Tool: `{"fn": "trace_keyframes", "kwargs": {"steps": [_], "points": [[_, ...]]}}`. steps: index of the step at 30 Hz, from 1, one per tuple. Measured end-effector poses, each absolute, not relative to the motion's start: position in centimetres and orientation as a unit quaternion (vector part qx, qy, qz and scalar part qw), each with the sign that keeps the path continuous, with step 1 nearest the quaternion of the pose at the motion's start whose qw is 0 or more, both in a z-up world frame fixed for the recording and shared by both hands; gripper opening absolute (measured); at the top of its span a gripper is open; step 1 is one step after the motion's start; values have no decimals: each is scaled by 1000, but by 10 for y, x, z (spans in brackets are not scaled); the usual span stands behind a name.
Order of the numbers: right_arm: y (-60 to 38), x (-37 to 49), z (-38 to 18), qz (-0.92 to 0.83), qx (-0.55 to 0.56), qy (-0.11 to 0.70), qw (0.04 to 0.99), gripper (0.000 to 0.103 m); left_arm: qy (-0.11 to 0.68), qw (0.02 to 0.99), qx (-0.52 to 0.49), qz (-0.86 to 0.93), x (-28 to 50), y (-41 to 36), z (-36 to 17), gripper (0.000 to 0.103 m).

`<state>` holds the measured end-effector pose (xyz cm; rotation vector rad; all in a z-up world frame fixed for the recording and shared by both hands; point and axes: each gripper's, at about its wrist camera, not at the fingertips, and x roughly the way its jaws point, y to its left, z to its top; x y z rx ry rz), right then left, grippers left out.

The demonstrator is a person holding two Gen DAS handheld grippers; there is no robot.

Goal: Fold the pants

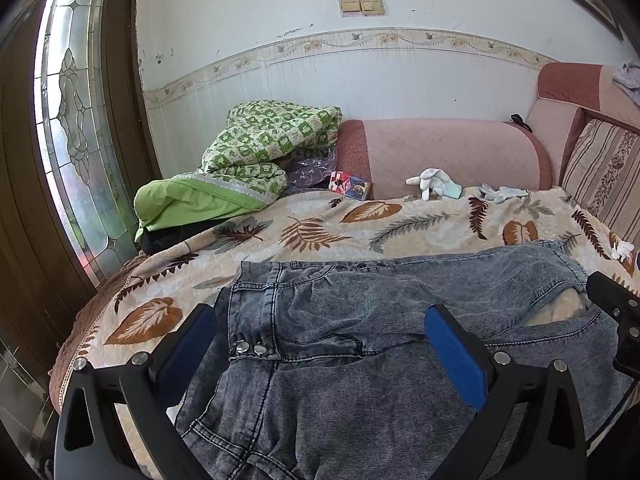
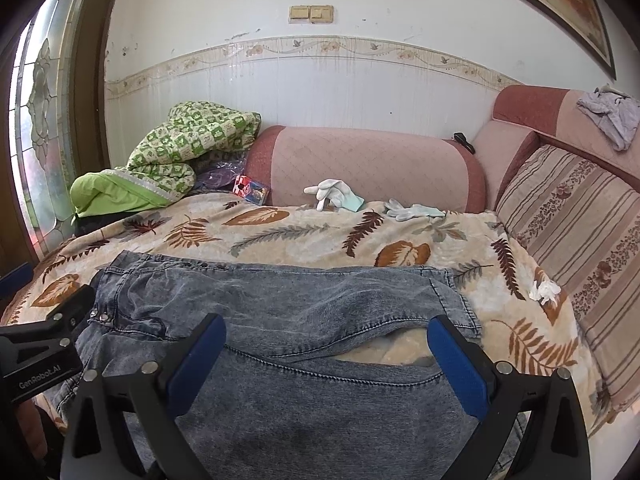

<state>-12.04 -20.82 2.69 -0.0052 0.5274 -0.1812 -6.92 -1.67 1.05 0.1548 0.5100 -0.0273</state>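
Item: grey denim jeans, spread flat on leaf-print blanket for folding; left gripper, right gripper, jaws wide, holding nothing.

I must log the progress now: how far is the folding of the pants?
Done: the jeans lie spread on the leaf-print blanket, and the legs seem doubled back, one layer over another. In hand: nothing; the left tongs and right tongs are both open above the denim, gripping no cloth. Left: bringing the layers into a compact fold, since a gap between them shows the blanket.
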Motion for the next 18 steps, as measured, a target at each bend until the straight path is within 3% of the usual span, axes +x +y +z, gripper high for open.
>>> {"fn": "trace_keyframes", "kwargs": {"steps": [18], "points": [[-231,-80,19,-108,5,283,953,102,283,955,92,-12,-28,-14,-5,103]]}}
